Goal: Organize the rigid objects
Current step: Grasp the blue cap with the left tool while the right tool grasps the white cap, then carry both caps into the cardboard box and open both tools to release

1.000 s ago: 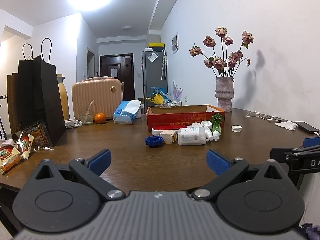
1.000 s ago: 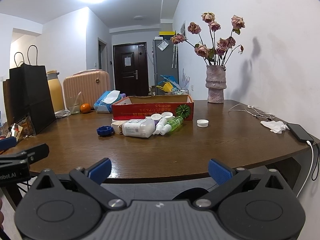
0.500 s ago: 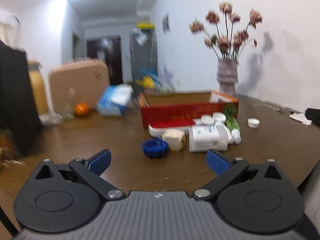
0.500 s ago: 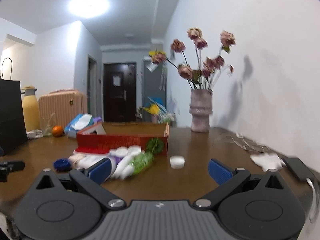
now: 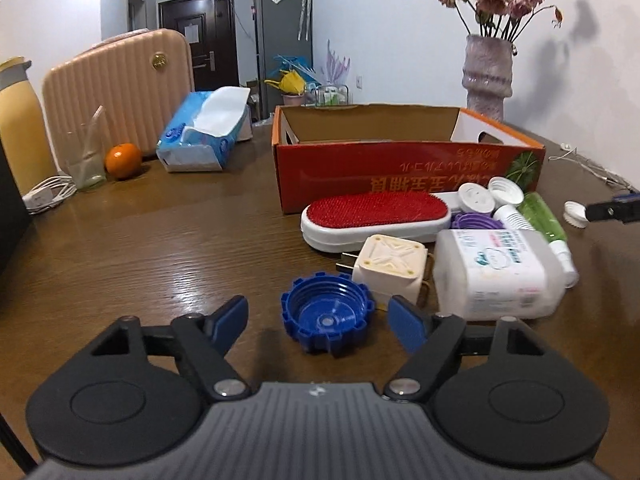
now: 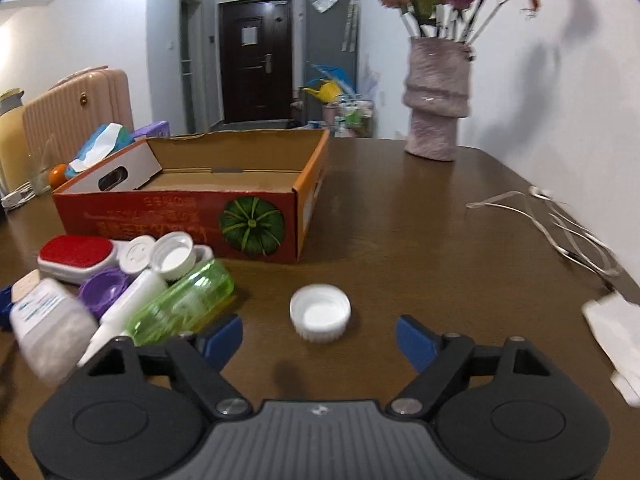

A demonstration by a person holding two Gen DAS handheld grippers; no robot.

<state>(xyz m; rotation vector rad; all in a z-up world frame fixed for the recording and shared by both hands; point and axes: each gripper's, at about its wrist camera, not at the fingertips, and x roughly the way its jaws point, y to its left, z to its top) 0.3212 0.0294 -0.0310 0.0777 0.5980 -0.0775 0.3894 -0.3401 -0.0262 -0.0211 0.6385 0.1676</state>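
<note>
An open red cardboard box (image 5: 404, 168) (image 6: 192, 208) stands on the brown table. A pile of objects lies in front of it: a red lint brush (image 5: 376, 216), a cream plug adapter (image 5: 390, 270), a white bottle (image 5: 496, 272), a green bottle (image 6: 184, 304) and white caps. My left gripper (image 5: 320, 322) is open, its fingers either side of a blue cap (image 5: 326, 320). My right gripper (image 6: 320, 338) is open just behind a white cap (image 6: 320, 312), which lies apart from the pile.
A vase of dried roses (image 6: 436, 100) stands at the back right. White cables (image 6: 560, 224) and a white tissue (image 6: 616, 328) lie on the right. A tissue pack (image 5: 204, 136), an orange (image 5: 123, 155), a glass and a beige suitcase (image 5: 120, 92) are at the back left.
Both grippers have moved forward and down over the table. The left one now straddles the blue cap; the right one has come up to the white cap. Both stay open.
</note>
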